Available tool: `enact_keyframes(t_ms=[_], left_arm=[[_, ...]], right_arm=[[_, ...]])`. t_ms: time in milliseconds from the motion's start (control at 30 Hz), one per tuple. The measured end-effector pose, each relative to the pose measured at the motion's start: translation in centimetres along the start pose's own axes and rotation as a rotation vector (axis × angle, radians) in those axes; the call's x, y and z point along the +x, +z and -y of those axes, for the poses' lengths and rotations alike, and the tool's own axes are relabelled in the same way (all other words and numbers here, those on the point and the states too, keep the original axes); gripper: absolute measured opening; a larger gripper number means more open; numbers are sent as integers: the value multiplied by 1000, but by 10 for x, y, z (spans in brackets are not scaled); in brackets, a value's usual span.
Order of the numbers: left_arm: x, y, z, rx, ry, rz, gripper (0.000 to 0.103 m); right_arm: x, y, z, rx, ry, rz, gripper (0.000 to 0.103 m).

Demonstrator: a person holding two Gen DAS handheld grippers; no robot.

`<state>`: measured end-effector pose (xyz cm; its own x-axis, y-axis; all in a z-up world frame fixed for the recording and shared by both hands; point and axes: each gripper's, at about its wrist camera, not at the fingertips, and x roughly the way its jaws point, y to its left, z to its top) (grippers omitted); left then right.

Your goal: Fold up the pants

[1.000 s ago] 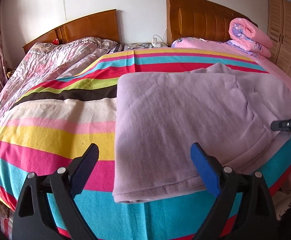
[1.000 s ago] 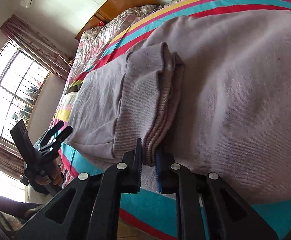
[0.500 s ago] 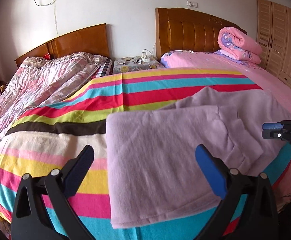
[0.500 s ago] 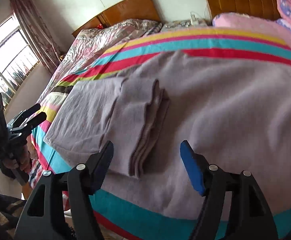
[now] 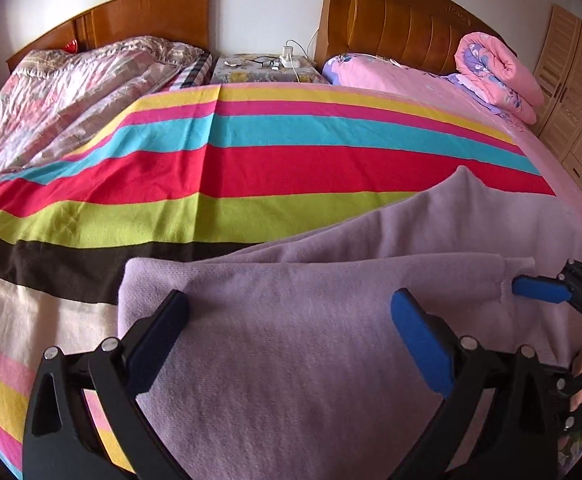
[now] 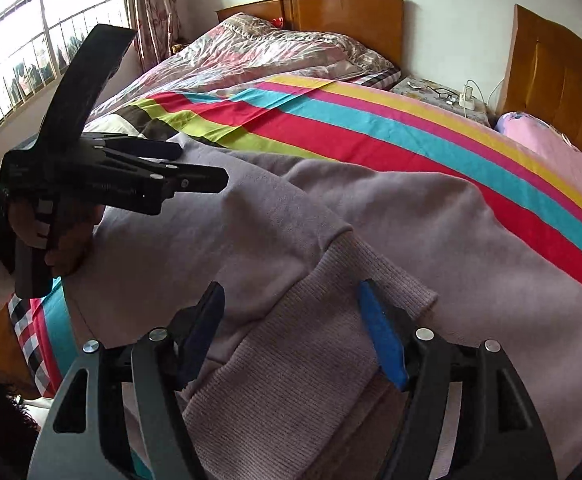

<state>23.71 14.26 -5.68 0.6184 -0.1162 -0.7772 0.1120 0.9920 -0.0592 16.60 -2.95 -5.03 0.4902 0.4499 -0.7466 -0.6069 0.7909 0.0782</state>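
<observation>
The lilac pants (image 5: 311,360) lie folded over on the striped blanket (image 5: 251,168) at the bed's near edge. My left gripper (image 5: 291,340) hovers over their left part, wide open, nothing pinched. In the right wrist view that left gripper (image 6: 197,164) sits in a hand above the pants' far end (image 6: 251,220). My right gripper (image 6: 291,332) stands open, and the ribbed band (image 6: 311,360) lies between its fingers without the pads pressing on it. The right gripper (image 5: 543,290) also shows at the right edge of the left wrist view, beside the folded edge.
A second bed with a floral quilt (image 5: 71,92) stands to the left. Between the wooden headboards, a nightstand (image 5: 263,68) holds glasses and a charger. A rolled pink quilt (image 5: 495,72) lies at the back right by a wardrobe (image 5: 571,80). A window (image 6: 31,48) is on the left.
The right gripper let go of the folded band, opened and rolled upright. The left gripper moved in over the pants, which now fill the space under its fingers.
</observation>
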Motion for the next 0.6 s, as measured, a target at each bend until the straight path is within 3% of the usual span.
enact_keyframes(t_ms=[100,200,300,600], left_arm=[[-11,-2,11,45,94,56,102],[-10,-5,16,57,144,72,102],[-1,-7,11,31,168,45,102],[-30,-11,13,26,174,113,102]], right_arm=[[-8,0,-1,-1,22,22,69],[11,-9,4,6,12,-40,72],[9,-6,-2,-17,-11,-25,74],[-22,-17,-5,26,-17,11,78]])
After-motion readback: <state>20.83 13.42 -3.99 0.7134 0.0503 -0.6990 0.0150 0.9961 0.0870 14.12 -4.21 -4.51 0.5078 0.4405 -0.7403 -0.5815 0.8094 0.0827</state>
